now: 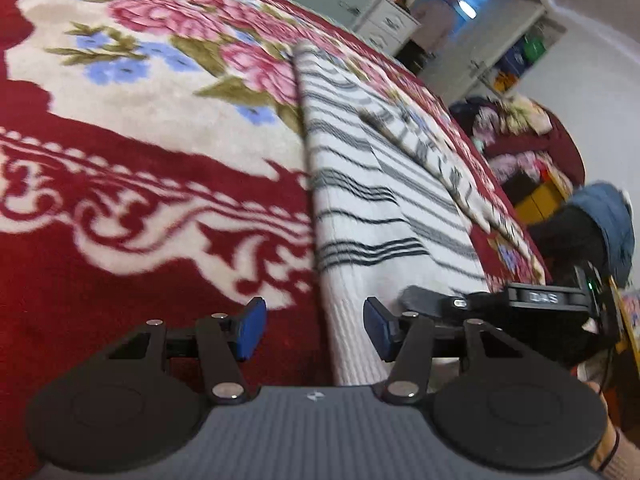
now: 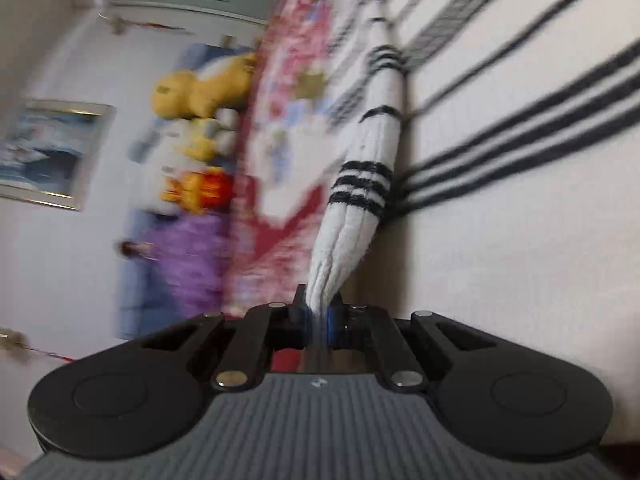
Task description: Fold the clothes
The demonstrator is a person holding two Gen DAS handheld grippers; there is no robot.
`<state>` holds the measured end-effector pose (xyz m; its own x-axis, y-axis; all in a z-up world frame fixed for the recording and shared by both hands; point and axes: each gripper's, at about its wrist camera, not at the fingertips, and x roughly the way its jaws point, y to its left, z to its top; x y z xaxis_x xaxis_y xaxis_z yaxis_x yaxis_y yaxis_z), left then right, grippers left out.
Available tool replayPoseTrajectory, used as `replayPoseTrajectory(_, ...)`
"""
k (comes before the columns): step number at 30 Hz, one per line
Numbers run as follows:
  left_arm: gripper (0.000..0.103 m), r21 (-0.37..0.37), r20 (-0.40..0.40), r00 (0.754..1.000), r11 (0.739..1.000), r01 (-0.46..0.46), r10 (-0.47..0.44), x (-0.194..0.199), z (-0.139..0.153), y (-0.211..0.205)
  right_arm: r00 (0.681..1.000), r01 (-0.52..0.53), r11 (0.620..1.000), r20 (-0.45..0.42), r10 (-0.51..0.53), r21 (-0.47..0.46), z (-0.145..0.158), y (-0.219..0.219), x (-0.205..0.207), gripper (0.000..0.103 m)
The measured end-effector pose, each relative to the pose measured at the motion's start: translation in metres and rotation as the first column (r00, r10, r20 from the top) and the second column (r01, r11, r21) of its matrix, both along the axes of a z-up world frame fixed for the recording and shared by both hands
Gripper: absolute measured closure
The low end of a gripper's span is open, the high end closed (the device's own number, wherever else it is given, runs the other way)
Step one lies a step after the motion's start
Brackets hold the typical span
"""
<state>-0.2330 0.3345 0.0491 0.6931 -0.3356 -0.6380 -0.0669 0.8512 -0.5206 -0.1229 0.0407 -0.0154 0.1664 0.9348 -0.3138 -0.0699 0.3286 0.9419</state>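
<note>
right tongs (image 2: pixel 318 322): clamped tight on a bunched edge of the striped sweater (image 2: pixel 520 240), cloth pinched right between the blue pads. Solid grab.
left tongs (image 1: pixel 314 330): pads apart, nothing in them, hovering over the sweater's near edge, which runs up between the fingers toward 12 o'clock.
sweater: lying flat on the red floral blanket (image 1: pixel 140 200), a folded strip running toward 1 o'clock in the left view.
right tongs from the left view: seen at 3 o'clock (image 1: pixel 416 298), low on the same hem.
step in hand: probably getting a second grip before the fold.
tip: the left tongs should bite the whole edge, all layers, level with the right's grip, or the fold goes crooked.
</note>
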Motion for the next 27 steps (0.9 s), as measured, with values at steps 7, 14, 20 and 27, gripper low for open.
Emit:
replayPoseTrajectory(7,0.047,0.033,0.014,1.000,0.999,0.019,-0.020,-0.004,0.003,-0.001,0.996,-0.031,0.982,0.078,0.046,-0.185,-0.006,0.006,-0.005,0.096)
replayPoseTrajectory(14,0.047,0.090,0.078,0.991,0.990,0.104,-0.111,0.008,0.012,-0.037,0.972,-0.070,0.956,0.197,0.130,-0.286,0.022,0.018,-0.004,0.089)
replayPoseTrajectory(20,0.047,0.113,0.111,0.984,0.985,0.130,-0.143,0.034,0.015,-0.052,0.978,-0.092,0.959,0.158,0.139,-0.269,0.026,-0.006,0.007,0.066)
replayPoseTrajectory(27,0.046,0.130,0.108,0.990,0.989,0.074,-0.088,0.083,0.008,-0.048,0.974,0.150,0.971,0.199,-0.112,-0.185,0.024,-0.033,0.075,0.039)
